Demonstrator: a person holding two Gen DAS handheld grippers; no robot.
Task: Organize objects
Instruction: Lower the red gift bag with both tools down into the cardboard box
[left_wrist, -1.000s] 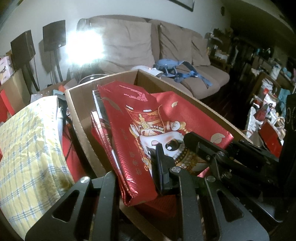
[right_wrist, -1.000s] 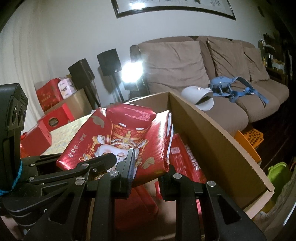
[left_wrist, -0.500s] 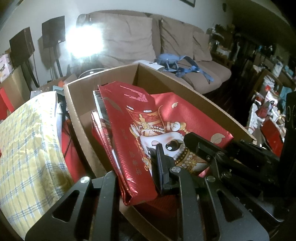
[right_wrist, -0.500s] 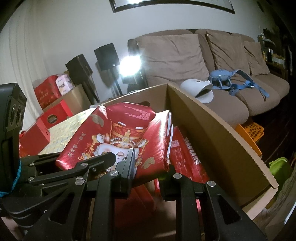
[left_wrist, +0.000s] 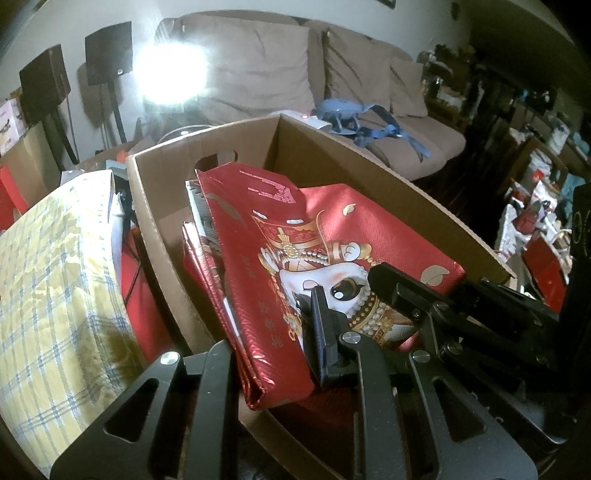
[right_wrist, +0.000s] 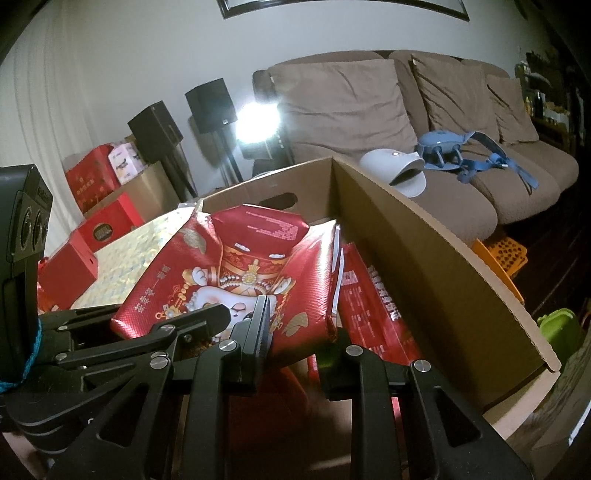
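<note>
A shiny red gift bag printed with a cartoon figure hangs over an open cardboard box. My left gripper is shut on the bag's near edge. The same red bag shows in the right wrist view, where my right gripper is shut on its lower edge. Each gripper's black finger appears in the other's view, the right one and the left one, both on the bag. More flat red packages stand upright inside the box, behind and beside the held bag.
A yellow plaid cloth covers something left of the box. Behind stands a beige sofa with a blue harness and a white item. Black speakers, red boxes and an orange crate surround the box.
Both grippers keep the same hold on the red bag. The views have only tilted very slightly toward the box.
</note>
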